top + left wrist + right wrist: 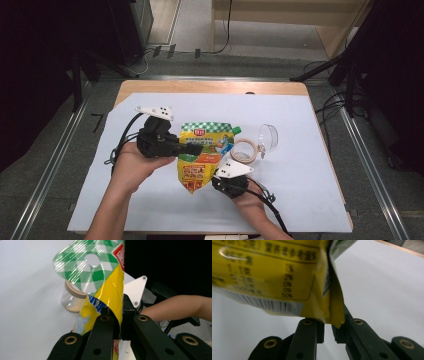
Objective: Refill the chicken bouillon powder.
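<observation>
Left tool (192, 148) pinching left edge of yellow pouch (205, 150), jaws pressed together on film (green-checked top showing in left gripper view). Right tool (222, 181) sitting at pouch's lower right corner, jaws nearly together, corner lying over narrow gap, pinch unclear. Pouch resting mid-desk on white sheet (300, 165), tape roll (245, 150) and clear cup (267, 137) lying just beside.

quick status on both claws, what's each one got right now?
Left claw: closed on the edge of the yellow pouch.
Right claw: nearly closed, a gap shows between its pads; the pouch's bottom corner sits at its tips, grip cannot be told.
</observation>
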Available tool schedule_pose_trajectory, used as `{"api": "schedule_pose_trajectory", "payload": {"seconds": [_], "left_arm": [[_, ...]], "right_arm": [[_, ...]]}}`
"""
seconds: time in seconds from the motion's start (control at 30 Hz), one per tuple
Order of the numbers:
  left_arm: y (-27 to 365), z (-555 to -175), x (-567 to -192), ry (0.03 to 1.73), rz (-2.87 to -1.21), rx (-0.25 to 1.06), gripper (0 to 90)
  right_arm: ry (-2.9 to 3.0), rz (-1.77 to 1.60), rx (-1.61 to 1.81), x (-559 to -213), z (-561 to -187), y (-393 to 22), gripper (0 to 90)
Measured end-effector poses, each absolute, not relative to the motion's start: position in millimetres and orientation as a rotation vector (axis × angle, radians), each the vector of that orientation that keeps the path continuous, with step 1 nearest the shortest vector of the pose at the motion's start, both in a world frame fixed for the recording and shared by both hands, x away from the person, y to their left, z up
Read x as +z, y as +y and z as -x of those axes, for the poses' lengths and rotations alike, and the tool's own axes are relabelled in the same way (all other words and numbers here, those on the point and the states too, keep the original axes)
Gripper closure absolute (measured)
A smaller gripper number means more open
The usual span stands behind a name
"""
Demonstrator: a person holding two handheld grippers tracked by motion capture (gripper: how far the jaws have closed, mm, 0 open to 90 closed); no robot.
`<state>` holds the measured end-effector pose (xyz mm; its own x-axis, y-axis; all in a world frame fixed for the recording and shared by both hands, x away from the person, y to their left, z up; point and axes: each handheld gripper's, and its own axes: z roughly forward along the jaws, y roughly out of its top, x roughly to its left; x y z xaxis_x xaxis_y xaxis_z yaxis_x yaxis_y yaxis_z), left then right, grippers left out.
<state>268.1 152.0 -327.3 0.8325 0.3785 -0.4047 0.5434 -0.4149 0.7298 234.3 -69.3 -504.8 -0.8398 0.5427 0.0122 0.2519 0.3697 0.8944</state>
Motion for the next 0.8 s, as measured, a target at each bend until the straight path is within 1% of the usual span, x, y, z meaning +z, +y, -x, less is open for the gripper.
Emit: {"api": "schedule_pose_trajectory", "payload": {"seconds": [0.13,0.33,0.4,0.8], "left_arm": [[151,-268,-327,0.695,-2.035,-0.169,89.5],[143,-269,-333,0.714,-2.012,-0.142,86.3],[138,-269,-335,0.711,-2.024,-0.150,85.4],[121,-267,-344,0.728,-2.078,-0.045,79.4]], "right_arm": [[2.358,-0.664,1.466,-503,-229,-66,82.9],[2.397,-0.621,1.469,-499,-221,-60,81.1],[2.413,-0.619,1.474,-500,-219,-57,80.6],[2.465,-0.617,1.518,-496,-210,-50,79.8]]}}
